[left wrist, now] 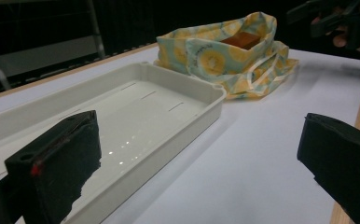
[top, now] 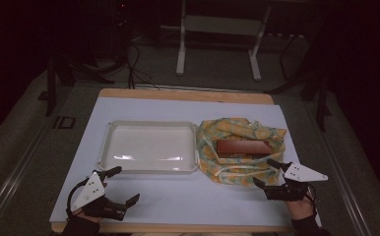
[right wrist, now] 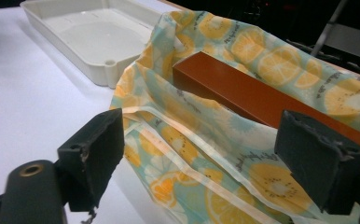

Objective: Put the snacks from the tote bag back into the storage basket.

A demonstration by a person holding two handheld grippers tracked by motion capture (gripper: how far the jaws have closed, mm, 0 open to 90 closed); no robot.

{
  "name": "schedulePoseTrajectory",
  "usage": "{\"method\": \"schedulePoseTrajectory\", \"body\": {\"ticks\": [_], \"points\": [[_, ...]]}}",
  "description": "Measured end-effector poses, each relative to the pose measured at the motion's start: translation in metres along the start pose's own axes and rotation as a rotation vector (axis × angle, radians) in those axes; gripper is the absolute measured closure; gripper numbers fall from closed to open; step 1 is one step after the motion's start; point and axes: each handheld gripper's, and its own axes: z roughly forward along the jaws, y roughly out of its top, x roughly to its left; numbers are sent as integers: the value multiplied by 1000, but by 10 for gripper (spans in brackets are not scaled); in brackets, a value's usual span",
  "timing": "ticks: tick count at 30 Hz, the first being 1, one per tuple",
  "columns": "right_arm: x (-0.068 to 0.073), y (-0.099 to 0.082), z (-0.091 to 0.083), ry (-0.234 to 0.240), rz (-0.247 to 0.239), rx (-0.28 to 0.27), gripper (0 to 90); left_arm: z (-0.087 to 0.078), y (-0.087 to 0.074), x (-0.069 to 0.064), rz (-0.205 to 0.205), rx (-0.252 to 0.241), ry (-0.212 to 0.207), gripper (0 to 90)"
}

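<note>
I see my left hand-held gripper [top: 120,184] hovering over the white desk [top: 178,196], jaws wide apart and holding nothing, just beside the near edge of the empty white tray [top: 151,146]. My right hand-held gripper [top: 267,173] is also wide open and empty, at the near edge of the citrus-print cloth bag [top: 239,150]. A brown box [top: 242,147] lies inside the bag, right of the tray.

Cream-white tray [top: 148,146]; reddish-brown box [top: 243,146]; pale blue-green bag [top: 232,169], yellow-orange citrus-slice print; white tabletop [top: 188,196].
</note>
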Motion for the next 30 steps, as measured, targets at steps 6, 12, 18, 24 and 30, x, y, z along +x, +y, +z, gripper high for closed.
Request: {"method": "schedulePoseTrajectory", "body": {"ticks": [6,12,18,24,30], "points": [[-2,2,-6,26,-21,14,160,-5,-1,1,5,11,3,0],[-3,10,-13,150,29,90,104,-15,-6,7,-13,4,24,0],[2,18,-16,186,-7,119,103,-13,-5,2,-9,11,-10,0],[9,29,-14,212,-57,133,104,-13,-1,-5,-11,6,-21,0],[11,40,-13,244,-87,113,104,-10,4,-15,-21,3,-28,0]]}}
